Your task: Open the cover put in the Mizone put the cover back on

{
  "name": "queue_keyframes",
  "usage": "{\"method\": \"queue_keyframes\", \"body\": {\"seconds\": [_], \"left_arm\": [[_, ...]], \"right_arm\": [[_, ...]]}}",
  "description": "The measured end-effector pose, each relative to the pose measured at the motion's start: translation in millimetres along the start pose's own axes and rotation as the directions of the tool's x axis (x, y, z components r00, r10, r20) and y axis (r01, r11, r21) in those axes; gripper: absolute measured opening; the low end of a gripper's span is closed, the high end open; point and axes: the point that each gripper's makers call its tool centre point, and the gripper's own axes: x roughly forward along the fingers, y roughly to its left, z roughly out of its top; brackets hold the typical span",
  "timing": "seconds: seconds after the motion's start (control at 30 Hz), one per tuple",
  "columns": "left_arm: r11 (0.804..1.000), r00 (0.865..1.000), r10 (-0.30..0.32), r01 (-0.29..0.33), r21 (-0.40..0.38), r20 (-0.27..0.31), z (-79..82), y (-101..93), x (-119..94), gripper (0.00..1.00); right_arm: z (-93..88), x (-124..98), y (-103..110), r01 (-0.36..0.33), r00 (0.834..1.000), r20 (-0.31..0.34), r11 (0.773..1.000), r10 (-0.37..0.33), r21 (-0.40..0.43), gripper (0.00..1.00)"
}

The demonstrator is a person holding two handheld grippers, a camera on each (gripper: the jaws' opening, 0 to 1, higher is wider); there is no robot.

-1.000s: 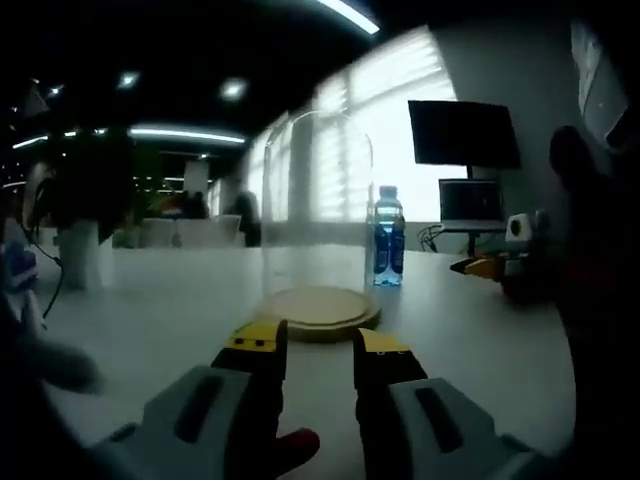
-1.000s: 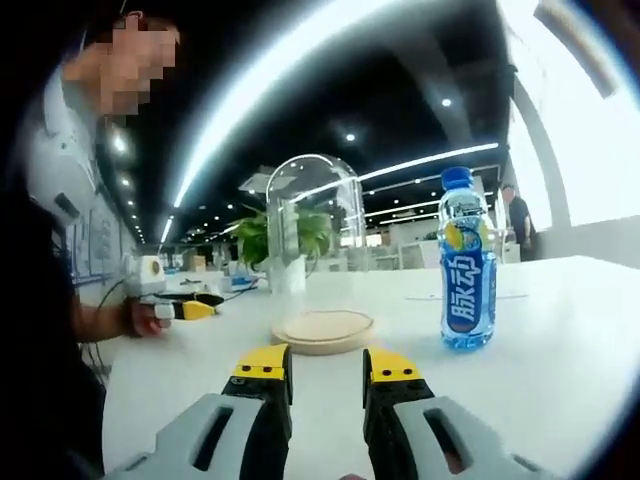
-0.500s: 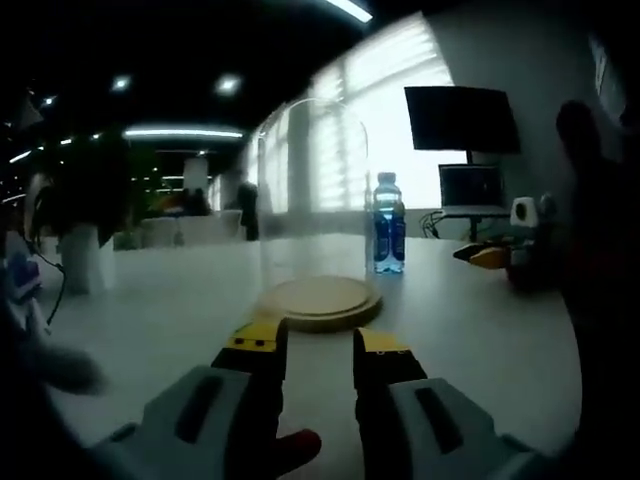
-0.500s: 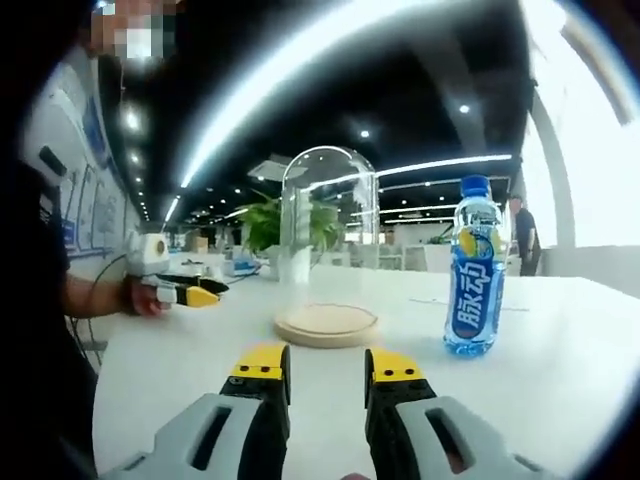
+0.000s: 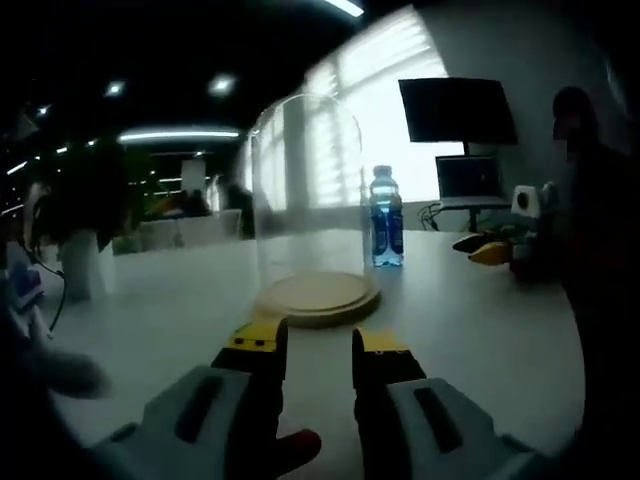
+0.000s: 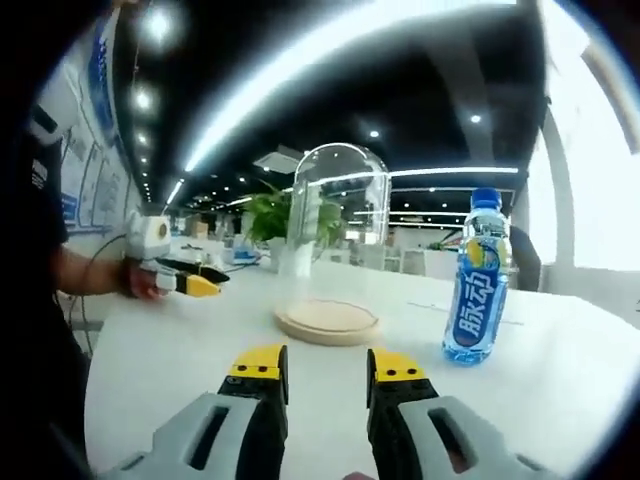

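Spreading across both views, the white tabletop (image 6: 600, 380) carries everything, and the largest thing on it is the clear glass cover (image 6: 338, 215), a tall dome standing upright on its round wooden base (image 6: 327, 322) well in from the edges. In the left gripper view the same cover (image 5: 306, 180) sits on the base (image 5: 317, 297) just ahead of the jaws. The Mizone bottle (image 6: 474, 280), blue-capped and blue-labelled, stands upright on the bare tabletop beside the base, apart from it, on the side nearer the bright windows; in the left gripper view the bottle (image 5: 386, 218) shows beyond the dome. The left gripper (image 5: 317, 343) hovers low over the tabletop with its yellow-tipped jaws parted by a gap and nothing between them, short of the base. The right gripper (image 6: 327, 363) is likewise spread and empty, aimed at the base from the other side. Each gripper appears small in the other's view, near the tabletop's edge.
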Motion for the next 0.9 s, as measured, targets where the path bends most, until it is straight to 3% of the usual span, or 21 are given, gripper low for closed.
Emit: {"method": "queue_keyframes", "body": {"seconds": [0.9], "left_arm": [[0.999,1.000,0.012,-0.012,-0.051,-0.003,-0.5,7.4,-1.1,0.21]], "right_arm": [[4.2,-2.1,-4.5,0.021,1.000,0.015,0.999,-0.022,0.045,0.28]]}}
